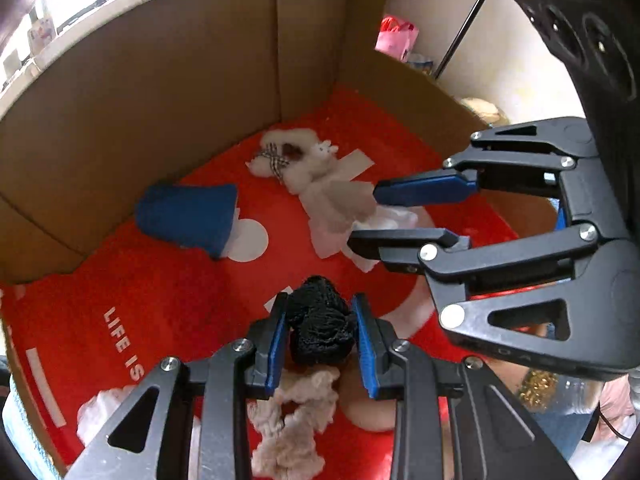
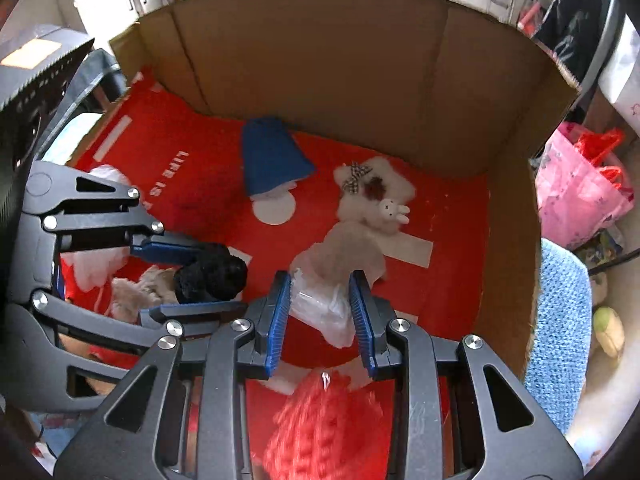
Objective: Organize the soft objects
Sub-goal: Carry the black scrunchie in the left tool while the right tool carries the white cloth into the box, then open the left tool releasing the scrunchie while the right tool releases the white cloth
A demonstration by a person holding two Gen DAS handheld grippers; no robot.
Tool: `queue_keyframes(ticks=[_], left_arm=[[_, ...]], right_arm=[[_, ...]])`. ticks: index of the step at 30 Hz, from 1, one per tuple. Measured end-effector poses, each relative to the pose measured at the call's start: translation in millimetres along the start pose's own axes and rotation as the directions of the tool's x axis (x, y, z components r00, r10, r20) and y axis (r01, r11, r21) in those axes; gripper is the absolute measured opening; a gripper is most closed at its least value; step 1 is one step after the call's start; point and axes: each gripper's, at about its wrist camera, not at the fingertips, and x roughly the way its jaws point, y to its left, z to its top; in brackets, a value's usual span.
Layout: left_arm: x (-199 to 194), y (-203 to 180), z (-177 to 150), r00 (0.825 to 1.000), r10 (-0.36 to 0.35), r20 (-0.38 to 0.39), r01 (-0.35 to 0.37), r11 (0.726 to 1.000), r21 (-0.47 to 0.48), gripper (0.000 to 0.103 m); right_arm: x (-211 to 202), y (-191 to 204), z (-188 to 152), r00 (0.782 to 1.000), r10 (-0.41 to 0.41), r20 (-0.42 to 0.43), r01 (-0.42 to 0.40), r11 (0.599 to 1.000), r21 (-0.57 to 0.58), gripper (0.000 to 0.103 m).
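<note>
Cardboard walls (image 1: 200, 80) fence a red mat (image 1: 160, 300) that holds your soft things. Your left tongs (image 1: 320, 344) are clamped on a black knit bundle (image 1: 320, 332), held just above the mat with a beige fuzzy piece (image 1: 296, 412) dangling under it. Your right tongs (image 2: 322, 312) pinch a clear plastic-wrapped item (image 2: 324, 304) with a red knit piece (image 2: 328, 420) beneath. Ahead lie a blue cloth (image 2: 272, 160) and, nearer your right hand, a bunny plush (image 2: 376, 200). White lettering (image 1: 120, 344) reads "LIFE IS".
</note>
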Motion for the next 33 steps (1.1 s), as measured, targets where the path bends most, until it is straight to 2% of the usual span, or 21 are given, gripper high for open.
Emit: queue_keyframes(ticks=[12,14,16,18,22,23,33], left_arm=[[14,4,7,1.0,0.002,0.005,-0.002,1.0,-0.009,0.036],[13,5,5,1.0,0.003,0.008,-0.003,1.0,-0.01,0.039],[10,7,3,1.0,0.002,0.01,-0.002,1.0,-0.008,0.048],[9,9,2,1.0,0.009,0.013,-0.009,1.0,-0.002,0.049],[5,8,3,1.0,0.022,0.017,-0.022,1.0,0.008,0.054],[5,9,3,1.0,0.024,0.019,-0.024,1.0,0.008,0.055],[-10,16,1,0.998,0.029,0.062,-0.028,0.999,-0.017,0.067]], right_arm=[[13,-10,-1,0.998,0.001,-0.061,0.0,1.0,0.023,0.029],[12,-9,-1,0.998,-0.004,-0.06,0.005,1.0,0.016,0.029],[11,-9,-2,0.998,0.003,-0.066,-0.001,1.0,0.019,0.03],[10,-9,-3,0.997,0.006,-0.073,-0.004,1.0,0.02,0.032],[14,-10,-2,0.996,0.006,-0.083,-0.003,0.999,0.033,0.054],[15,-11,-1,0.997,0.001,-0.082,0.002,0.999,0.036,0.055],[5,-16,-3,0.997,-0.024,-0.071,0.026,0.999,0.031,0.057]])
